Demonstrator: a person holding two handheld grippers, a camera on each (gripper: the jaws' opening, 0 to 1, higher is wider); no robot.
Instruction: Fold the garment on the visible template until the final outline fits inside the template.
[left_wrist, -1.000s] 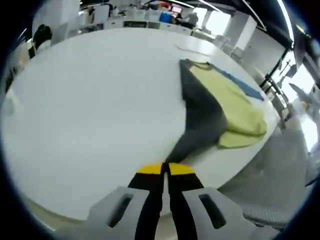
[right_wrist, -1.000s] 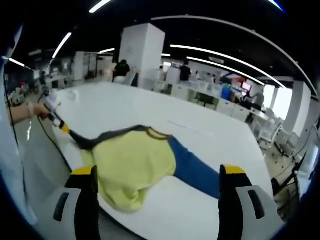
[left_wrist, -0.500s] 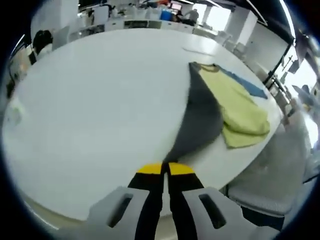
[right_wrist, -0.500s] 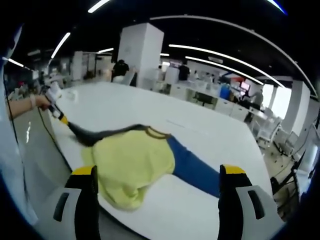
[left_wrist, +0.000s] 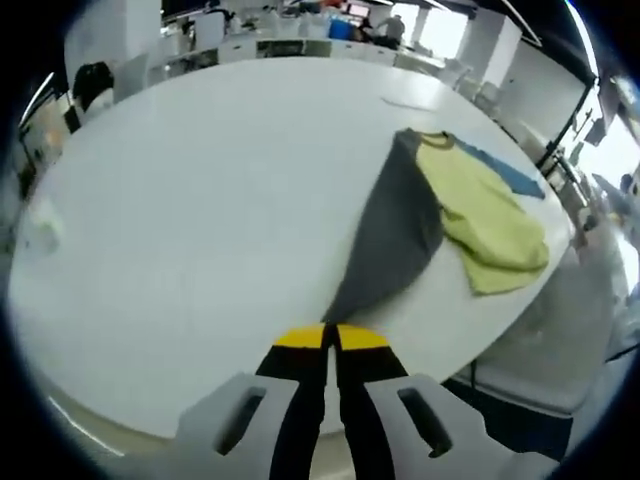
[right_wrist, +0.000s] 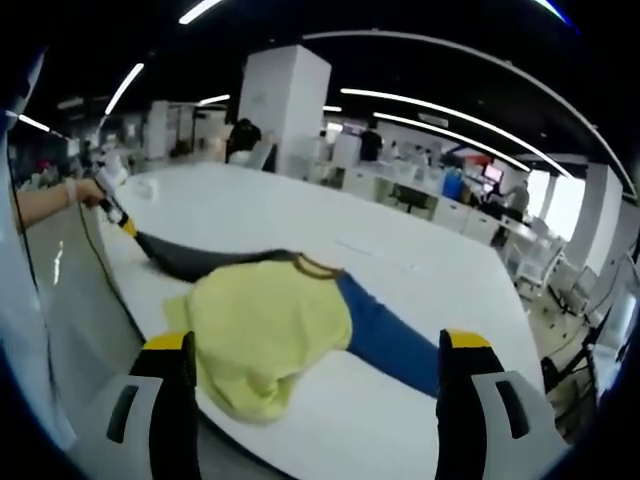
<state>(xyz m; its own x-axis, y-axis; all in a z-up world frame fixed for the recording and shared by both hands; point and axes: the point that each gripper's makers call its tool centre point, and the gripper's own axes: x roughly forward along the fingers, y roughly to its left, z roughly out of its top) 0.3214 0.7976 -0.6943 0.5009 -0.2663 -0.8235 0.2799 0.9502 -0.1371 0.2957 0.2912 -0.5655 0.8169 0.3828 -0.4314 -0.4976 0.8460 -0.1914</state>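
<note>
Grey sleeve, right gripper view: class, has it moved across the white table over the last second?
Yes. The left gripper, shut on the grey sleeve, has drawn it further out from the yellow body along the white table.

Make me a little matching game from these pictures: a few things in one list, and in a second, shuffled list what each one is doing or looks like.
Things:
1. left gripper
2. right gripper
3. grey sleeve
4. blue sleeve

States:
A. jaws wide apart, holding nothing
B. lying flat on the white table, beside the yellow body of the garment
C. jaws closed on cloth
D. pulled out straight, away from the yellow body

Pairs: 1-C, 2-A, 3-D, 4-B
</note>
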